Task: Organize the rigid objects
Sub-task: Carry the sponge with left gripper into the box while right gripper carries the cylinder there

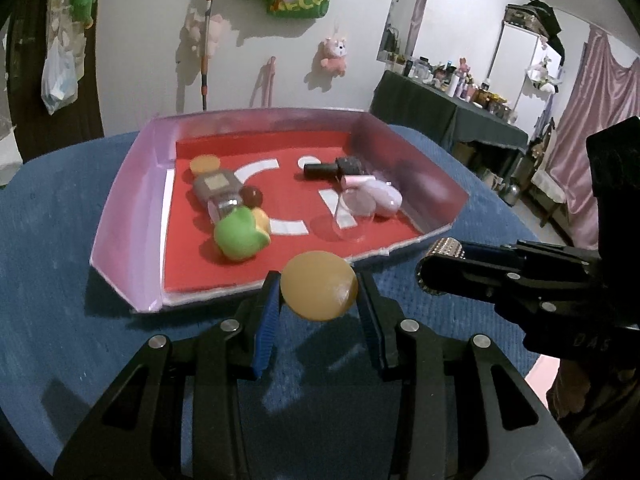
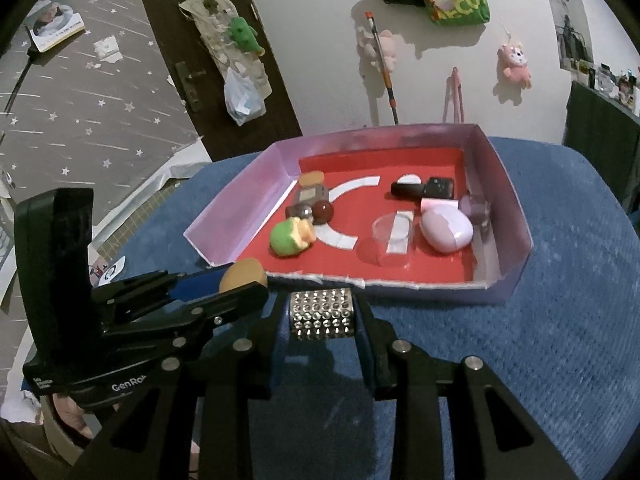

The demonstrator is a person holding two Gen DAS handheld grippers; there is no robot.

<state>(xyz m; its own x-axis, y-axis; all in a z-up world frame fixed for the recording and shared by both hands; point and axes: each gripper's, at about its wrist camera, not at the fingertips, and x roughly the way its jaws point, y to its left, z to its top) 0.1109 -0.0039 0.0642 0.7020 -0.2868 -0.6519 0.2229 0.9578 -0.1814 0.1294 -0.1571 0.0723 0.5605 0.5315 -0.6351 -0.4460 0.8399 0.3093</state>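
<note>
My left gripper is shut on a round tan disc and holds it just in front of the pink box with a red floor. My right gripper is shut on a silver studded cylinder, also just before the box's front edge. In the left wrist view the right gripper comes in from the right with the studded cylinder. In the right wrist view the left gripper shows at left with the disc.
The box holds a green toy, a brown bottle, a dark red ball, a clear cup, a pink egg-shaped case, a black bottle and a purple piece. The box stands on a blue cloth-covered surface.
</note>
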